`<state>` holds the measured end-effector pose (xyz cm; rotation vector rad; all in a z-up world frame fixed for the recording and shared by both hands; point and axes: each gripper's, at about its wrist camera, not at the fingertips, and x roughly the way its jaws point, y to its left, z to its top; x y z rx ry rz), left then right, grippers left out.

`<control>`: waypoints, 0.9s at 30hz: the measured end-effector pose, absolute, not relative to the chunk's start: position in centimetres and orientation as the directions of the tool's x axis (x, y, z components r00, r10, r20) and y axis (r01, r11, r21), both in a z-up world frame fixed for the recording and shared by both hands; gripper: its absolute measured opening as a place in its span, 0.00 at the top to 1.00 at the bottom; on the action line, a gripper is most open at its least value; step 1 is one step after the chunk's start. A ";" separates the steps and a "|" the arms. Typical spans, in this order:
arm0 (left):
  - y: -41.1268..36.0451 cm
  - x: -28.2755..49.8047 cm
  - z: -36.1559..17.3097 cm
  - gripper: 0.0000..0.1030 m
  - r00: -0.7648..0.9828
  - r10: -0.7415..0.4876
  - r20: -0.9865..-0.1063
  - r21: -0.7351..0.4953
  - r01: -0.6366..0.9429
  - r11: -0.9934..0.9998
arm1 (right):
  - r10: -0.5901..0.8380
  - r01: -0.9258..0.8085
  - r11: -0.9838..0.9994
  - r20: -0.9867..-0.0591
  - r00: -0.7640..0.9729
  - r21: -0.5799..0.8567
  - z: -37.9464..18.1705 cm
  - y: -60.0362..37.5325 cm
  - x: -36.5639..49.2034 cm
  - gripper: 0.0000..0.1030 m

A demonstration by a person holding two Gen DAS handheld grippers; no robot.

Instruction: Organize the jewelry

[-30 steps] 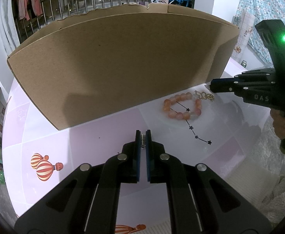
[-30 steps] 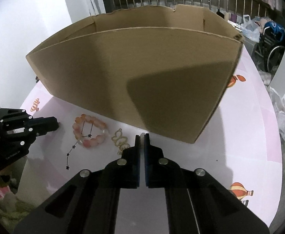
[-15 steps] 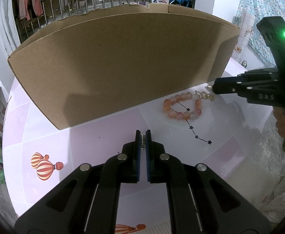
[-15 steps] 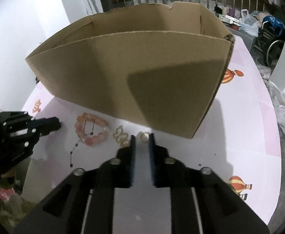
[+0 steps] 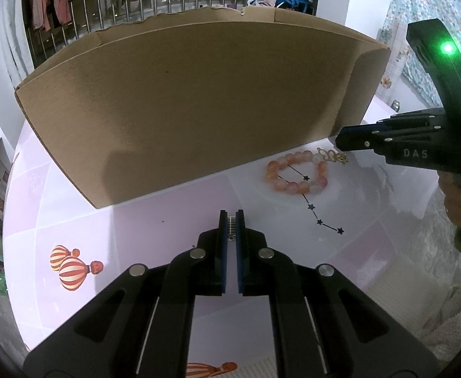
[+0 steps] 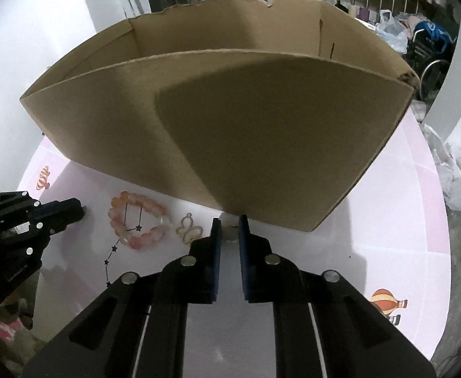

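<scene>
A pink bead bracelet (image 5: 293,186) (image 6: 142,239) lies on the table in front of a big cardboard box (image 5: 198,110) (image 6: 262,141). Just beside it lies a gold openwork pendant (image 5: 331,156) (image 6: 189,230). My left gripper (image 5: 231,217) (image 6: 79,211) hovers over the table, shut on a small silvery ridged piece (image 5: 231,230). My right gripper (image 6: 229,223) (image 5: 340,140) points down at the foot of the box, right of the pendant. Its jaws are closing around a small pale round piece (image 6: 230,236) on the table; a thin gap still shows at the pads.
The table (image 5: 356,252) is white and pink with balloon prints (image 5: 72,267) and a star line. The tall open-topped box blocks the far side. A hand (image 5: 460,201) holds the right gripper. A fluffy cloth (image 5: 435,315) lies at the right edge; railing and clutter stand behind.
The right gripper opened from shut, shifted slightly to stand around the small pale piece by the box, then narrowed again. The left gripper, bracelet and pendant have not moved.
</scene>
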<state>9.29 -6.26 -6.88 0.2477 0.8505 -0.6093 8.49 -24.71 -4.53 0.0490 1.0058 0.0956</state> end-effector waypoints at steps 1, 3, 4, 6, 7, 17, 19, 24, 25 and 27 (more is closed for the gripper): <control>-6.2 9.3 -6.9 0.96 0.504 -0.403 -0.764 -0.033 0.594 0.804 | 0.106 -0.056 0.994 -0.841 0.531 0.089 -4.5 -24.8 8.4 0.89; -6.2 9.2 -6.9 0.96 0.504 -0.404 -0.763 -0.034 0.593 0.805 | 0.113 -0.053 0.993 -0.841 0.528 0.101 -4.5 -25.1 8.3 0.89; -6.1 9.2 -6.9 0.96 0.505 -0.404 -0.763 -0.035 0.592 0.805 | 0.118 -0.049 0.993 -0.842 0.527 0.108 -4.5 -25.3 8.2 0.89; -6.0 9.3 -6.9 0.96 0.506 -0.404 -0.762 -0.035 0.591 0.806 | 0.128 -0.044 0.991 -0.842 0.524 0.123 -4.4 -25.8 7.8 0.89; -6.0 9.3 -7.0 0.96 0.506 -0.404 -0.762 -0.035 0.591 0.806 | 0.131 -0.040 0.991 -0.842 0.523 0.129 -4.4 -26.0 7.6 0.89; -5.8 9.0 -6.9 0.96 0.509 -0.404 -0.759 -0.028 0.595 0.803 | 0.132 -0.019 0.989 -0.827 0.547 0.145 -2.8 -26.6 7.2 0.89; -5.8 8.9 -6.8 0.96 0.511 -0.405 -0.758 -0.028 0.595 0.803 | 0.131 -0.020 0.989 -0.819 0.559 0.144 -2.2 -26.7 6.9 0.89; -5.4 8.5 -6.0 0.96 0.525 -0.407 -0.748 -0.029 0.587 0.809 | 0.133 -0.034 0.990 -0.794 0.593 0.140 -0.7 -26.7 6.0 0.89; -5.3 8.4 -5.6 0.96 0.530 -0.408 -0.743 -0.028 0.585 0.811 | 0.135 -0.039 0.989 -0.786 0.603 0.140 -0.2 -26.7 5.8 0.89; -5.1 8.2 -4.8 0.96 0.543 -0.412 -0.732 -0.025 0.582 0.813 | 0.145 -0.049 0.988 -0.772 0.619 0.146 0.6 -26.8 5.5 0.89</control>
